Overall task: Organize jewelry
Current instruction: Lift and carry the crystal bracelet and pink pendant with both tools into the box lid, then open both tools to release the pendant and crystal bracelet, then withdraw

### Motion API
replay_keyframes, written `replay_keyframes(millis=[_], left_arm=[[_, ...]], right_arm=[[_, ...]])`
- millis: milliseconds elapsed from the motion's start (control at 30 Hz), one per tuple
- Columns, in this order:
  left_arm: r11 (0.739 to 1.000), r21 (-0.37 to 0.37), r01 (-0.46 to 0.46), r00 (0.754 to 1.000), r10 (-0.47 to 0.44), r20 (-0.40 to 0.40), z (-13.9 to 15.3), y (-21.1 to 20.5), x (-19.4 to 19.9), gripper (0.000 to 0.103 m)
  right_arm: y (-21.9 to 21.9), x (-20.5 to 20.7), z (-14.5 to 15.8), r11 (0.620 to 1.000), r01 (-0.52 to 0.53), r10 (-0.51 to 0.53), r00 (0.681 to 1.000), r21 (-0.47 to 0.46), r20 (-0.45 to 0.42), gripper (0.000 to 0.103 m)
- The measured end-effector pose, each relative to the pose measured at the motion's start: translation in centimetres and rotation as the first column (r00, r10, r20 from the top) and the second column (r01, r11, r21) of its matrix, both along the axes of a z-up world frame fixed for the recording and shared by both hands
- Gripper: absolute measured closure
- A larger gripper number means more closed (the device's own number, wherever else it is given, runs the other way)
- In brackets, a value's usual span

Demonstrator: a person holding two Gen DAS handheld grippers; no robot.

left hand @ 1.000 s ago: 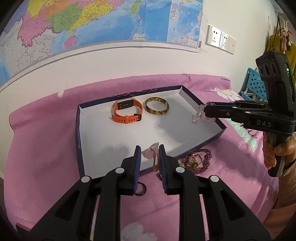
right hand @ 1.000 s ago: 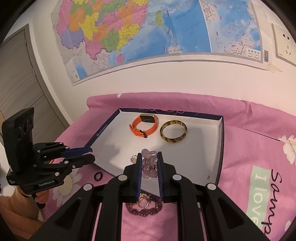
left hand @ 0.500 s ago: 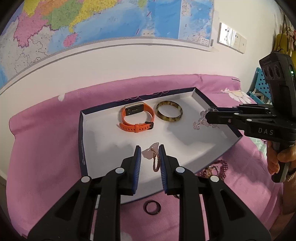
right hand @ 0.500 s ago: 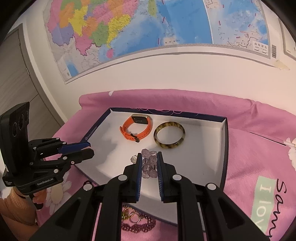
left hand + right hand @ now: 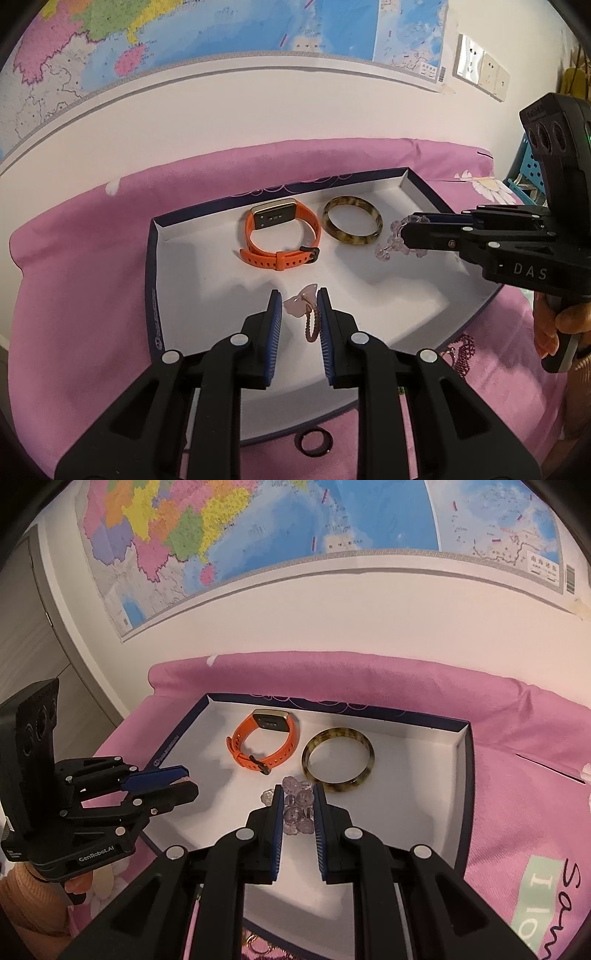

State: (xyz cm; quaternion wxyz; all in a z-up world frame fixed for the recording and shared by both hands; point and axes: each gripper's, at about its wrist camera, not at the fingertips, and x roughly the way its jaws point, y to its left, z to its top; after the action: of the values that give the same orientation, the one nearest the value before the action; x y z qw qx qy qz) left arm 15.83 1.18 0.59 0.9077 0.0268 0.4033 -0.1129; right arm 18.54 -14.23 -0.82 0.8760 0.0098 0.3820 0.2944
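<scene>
The tray (image 5: 153,280) is the landmark. Over its right half, the right gripper (image 5: 298,808) has its fingers narrowed onto a clear bead bracelet (image 5: 297,810). In the left wrist view the same bracelet (image 5: 393,242) hangs off the fingertips in a loose loop, clear of the tray floor as far as I can judge, just beside the brown bangle (image 5: 351,225) on its near right side. The beads droop down and toward the tray's middle, so the bracelet's long axis runs roughly along the fingers and then sags below them.

The left gripper (image 5: 299,306) is over the near half of the tray, its fingers narrow around a pink hair tie with a pale bow (image 5: 304,306). The bow sits at the fingertips and the elastic loop trails back toward the wrist, so its long axis lies along the fingers. Whether it touches the tray floor I cannot tell.

The orange watch (image 5: 280,236) lies on its side by the tray's far wall, left of the bangle, with its strap closed into a loop.

The right gripper looks nearer a free spot: the bare floor on the near side of the bangle. Lowering there calls for keeping the dangling beads off the bangle. A dark ring (image 5: 314,439) and a purple bead string (image 5: 463,352) lie outside the tray's near edge on the pink bedspread (image 5: 74,295).
</scene>
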Motion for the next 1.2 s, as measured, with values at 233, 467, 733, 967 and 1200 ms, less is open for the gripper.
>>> replay_keyframes(millis=[233, 467, 733, 967, 1200], left_arm=[[1.0, 0.001, -0.019, 0.999, 0.019, -0.03, -0.9, 0.0, 1.5, 0.083], [0.999, -0.005, -0.032, 0.998, 0.032, -0.06, -1.8, 0.0, 2.8, 0.083], [0.999, -0.015, -0.04, 0.996, 0.039, -0.076, -2.3, 0.1, 3.8, 0.083], [0.999, -0.02, -0.047, 0.995, 0.045, -0.088, -2.7, 0.1, 4.1, 0.083], [0.998, -0.019, -0.055, 0.996, 0.054, -0.067, -2.2, 0.6, 3.6, 0.069]], right_arm=[[0.2, 0.9, -0.9, 1.0, 0.004, -0.003, 0.999, 0.005, -0.033, 0.089], [0.1, 1.5, -1.5, 1.0, 0.013, -0.013, 0.999, 0.002, -0.053, 0.089], [-0.2, 1.8, -1.9, 1.0, 0.028, -0.028, 0.998, -0.005, -0.057, 0.086], [-0.4, 1.8, -1.9, 0.998, 0.055, -0.055, 0.997, -0.019, -0.044, 0.086], [-0.6, 0.9, -0.8, 0.999, 0.049, -0.049, 0.999, -0.015, -0.002, 0.086]])
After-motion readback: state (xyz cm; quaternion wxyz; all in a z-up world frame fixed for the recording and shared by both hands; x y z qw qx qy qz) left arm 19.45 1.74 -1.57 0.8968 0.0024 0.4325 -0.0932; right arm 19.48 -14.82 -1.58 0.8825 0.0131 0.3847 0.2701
